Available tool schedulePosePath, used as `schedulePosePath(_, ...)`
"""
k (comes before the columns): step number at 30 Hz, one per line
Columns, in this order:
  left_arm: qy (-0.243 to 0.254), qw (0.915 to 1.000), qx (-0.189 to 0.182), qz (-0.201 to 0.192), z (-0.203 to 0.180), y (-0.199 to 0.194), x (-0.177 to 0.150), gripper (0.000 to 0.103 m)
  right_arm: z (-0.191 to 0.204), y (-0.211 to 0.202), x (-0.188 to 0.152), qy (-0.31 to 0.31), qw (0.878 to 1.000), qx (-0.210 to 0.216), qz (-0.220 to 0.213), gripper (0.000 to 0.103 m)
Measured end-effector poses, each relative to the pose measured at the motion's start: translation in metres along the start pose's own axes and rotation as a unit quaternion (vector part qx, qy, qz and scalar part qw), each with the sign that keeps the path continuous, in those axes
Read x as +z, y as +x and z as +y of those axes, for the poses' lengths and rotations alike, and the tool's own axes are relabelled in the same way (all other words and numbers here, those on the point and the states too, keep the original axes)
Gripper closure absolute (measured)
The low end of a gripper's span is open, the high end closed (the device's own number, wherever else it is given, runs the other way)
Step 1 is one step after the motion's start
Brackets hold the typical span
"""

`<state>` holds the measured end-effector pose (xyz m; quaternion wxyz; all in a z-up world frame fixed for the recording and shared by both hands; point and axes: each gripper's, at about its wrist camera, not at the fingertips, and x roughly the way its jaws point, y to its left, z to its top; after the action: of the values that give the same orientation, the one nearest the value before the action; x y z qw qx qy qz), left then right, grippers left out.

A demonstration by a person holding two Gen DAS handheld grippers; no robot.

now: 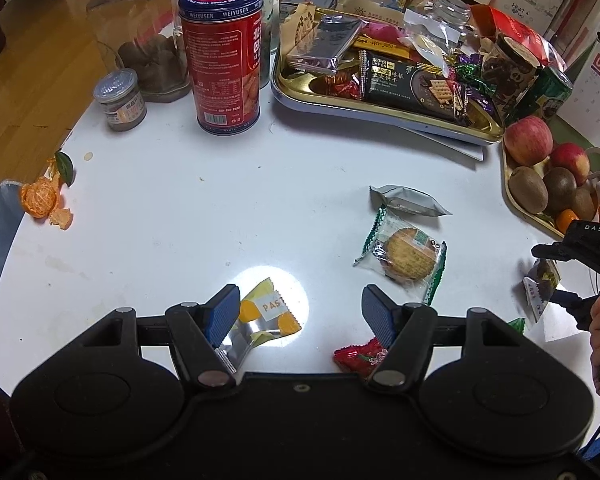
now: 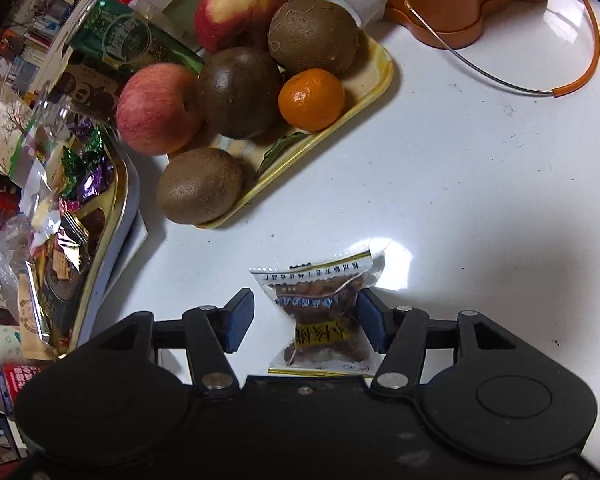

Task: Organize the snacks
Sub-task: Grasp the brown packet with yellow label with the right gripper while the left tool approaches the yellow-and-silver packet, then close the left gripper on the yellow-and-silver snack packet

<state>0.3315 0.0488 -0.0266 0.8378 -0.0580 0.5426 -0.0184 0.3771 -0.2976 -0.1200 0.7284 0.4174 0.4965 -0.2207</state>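
Observation:
In the left wrist view my left gripper hangs open over the white table. A yellow and silver pastry packet lies by its left pad, and a red candy lies under its right finger. A wrapped round biscuit and a silver packet lie further off. The gold snack tray stands behind them. My right gripper is open around a clear packet of brown snack. The right pad touches the packet and the left pad stands apart. The same packet shows at the right edge of the left wrist view.
A yellow fruit tray holds apples, kiwis and a mandarin. An orange container with a wire handle sits behind it. A red tin, a small jar and a glass jar stand at the back left. Orange peel lies at the table's left edge.

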Motion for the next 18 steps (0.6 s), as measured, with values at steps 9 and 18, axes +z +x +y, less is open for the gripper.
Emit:
schedulePosePath(9, -0.013, 0.9996, 0.014, -0.02, 0.024, -0.001, 0.006, 0.034, 0.034, 0.004, -0.03, -0.191, 0.973, -0.124, -0.024, 0.06)
schedulePosePath(18, 0.051, 0.9982, 0.03, 0.012, 0.021, 0.024, -0.007, 0.037, 0.043, -0.022, -0.044, -0.252, 0.963, -0.091, -0.027, 0.065)
